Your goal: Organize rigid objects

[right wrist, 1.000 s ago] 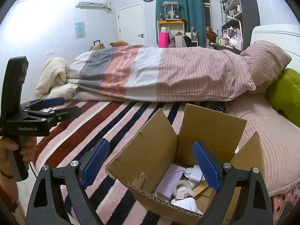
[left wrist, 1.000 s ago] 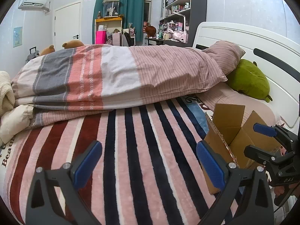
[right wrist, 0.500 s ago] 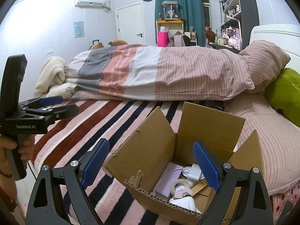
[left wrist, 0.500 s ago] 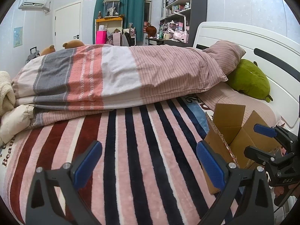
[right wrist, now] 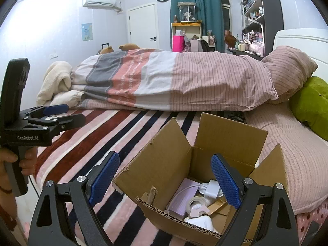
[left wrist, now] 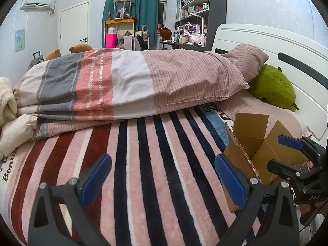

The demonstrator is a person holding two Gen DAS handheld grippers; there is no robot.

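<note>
Since a second ago, little has moved: the right hand-held gripper (right wrist: 165, 181) has edged slightly closer over the open cardboard box (right wrist: 180, 160), jaws wide and empty. Inside lie a tape roll (right wrist: 193, 204) and white charger (right wrist: 212, 190). Left hand-held gripper (left wrist: 163, 179) hovers wide, empty, above the striped blanket (left wrist: 133, 164).

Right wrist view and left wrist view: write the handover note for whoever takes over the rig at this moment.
Left gripper: open, empty, over the striped blanket.
Right gripper: open, empty, above the cardboard box, flaps up.
In the box: tape roll, white charger with cable, lilac flat pack, white item at the front.
Done: nothing is out on the blanket.
Left: presumably take the items out and arrange them; the right gripper is best placed to reach in first.
</note>
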